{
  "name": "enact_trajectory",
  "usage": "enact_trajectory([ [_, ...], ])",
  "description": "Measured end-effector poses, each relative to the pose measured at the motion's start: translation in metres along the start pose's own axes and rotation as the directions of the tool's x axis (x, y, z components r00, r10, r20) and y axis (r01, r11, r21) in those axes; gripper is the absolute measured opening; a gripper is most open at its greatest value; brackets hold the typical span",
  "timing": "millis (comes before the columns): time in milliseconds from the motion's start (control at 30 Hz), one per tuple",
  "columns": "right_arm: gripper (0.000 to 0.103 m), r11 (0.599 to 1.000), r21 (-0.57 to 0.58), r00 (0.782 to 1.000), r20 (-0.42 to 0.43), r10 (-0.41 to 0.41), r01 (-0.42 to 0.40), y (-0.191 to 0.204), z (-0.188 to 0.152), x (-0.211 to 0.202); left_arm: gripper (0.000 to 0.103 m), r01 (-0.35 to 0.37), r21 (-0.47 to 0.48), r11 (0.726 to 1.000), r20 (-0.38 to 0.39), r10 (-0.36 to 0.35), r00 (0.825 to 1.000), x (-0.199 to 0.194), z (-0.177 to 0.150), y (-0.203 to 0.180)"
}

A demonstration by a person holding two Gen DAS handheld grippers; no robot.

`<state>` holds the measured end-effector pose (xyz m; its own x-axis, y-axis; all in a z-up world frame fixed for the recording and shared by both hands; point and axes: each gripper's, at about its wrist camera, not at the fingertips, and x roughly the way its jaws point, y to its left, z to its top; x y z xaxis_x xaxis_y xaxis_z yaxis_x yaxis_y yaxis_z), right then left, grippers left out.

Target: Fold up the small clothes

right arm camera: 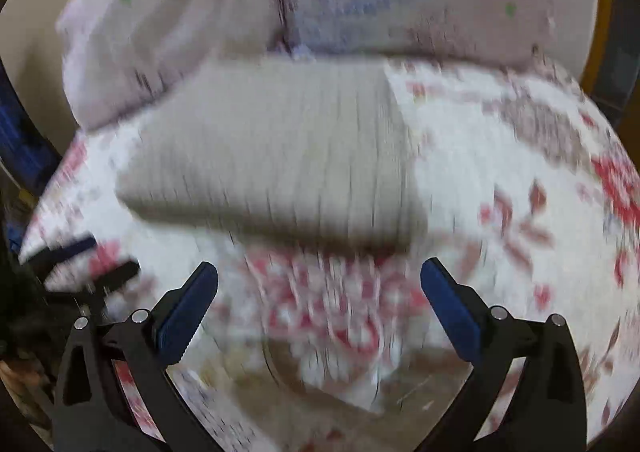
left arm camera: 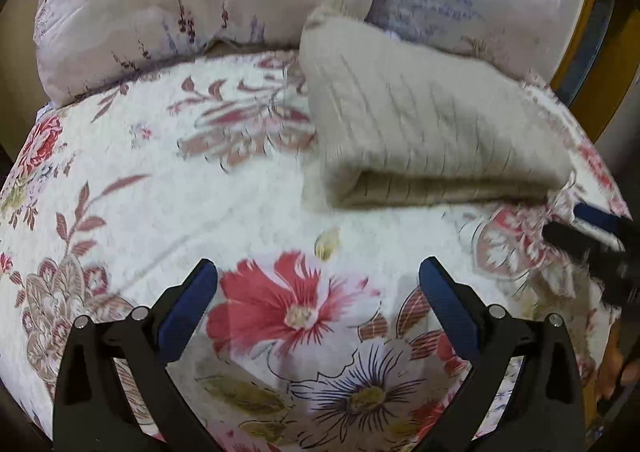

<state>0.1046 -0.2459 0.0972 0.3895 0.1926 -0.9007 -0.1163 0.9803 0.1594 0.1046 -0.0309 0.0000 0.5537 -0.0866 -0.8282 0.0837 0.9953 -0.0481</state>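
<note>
- My left gripper has its jaws spread wide and holds nothing; it hangs over the floral quilt, no cloth between the fingers.
- My right gripper is likewise spread wide and empty; its view is heavily motion-blurred, so fine detail there is unreadable.
- The folded beige ribbed knit garment lies on the quilt, far and to the right of my left gripper, its far end touching the pale floral pillows.
- In the right wrist view the garment sits straight ahead, slightly left, just beyond the fingertips.
- Its long axis runs left-right across that view, folded edge facing near.
- Judgement: right arm is nearer; it looks already folded, so the next move is likely another fold or a shift aside.
</note>
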Motion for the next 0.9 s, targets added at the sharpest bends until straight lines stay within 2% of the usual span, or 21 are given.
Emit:
enact_trajectory([
  [67,0.102,1.000,0.022,1.000,-0.025,-0.015,0.015,0.004,-0.006,0.007,0.101,-0.022,0.006,1.000,-0.013,0.023,1.000,0.005,-0.003,-0.003],
  [167,0.102,0.999,-0.011,0.999,-0.025,-0.045,0.044,0.009,-0.012,0.007,0.101,-0.064,0.033,0.997,0.024,0.063,0.998,0.006,-0.010,-0.009],
  [333,0.102,0.990,-0.084,0.993,-0.003,-0.116,0.115,0.020,-0.020,0.009,0.101,-0.060,0.022,0.998,0.043,0.059,0.997,0.005,-0.012,-0.006],
  [500,0.102,0.990,-0.066,0.992,0.044,-0.122,0.125,0.020,-0.026,0.008,0.101,-0.061,0.023,0.998,0.046,0.059,0.997,0.005,-0.012,-0.006],
  [900,0.102,0.990,-0.068,0.992,0.044,-0.121,0.124,0.019,-0.026,0.008,0.101,-0.061,0.022,0.998,0.046,0.060,0.997,0.005,-0.011,-0.006],
])
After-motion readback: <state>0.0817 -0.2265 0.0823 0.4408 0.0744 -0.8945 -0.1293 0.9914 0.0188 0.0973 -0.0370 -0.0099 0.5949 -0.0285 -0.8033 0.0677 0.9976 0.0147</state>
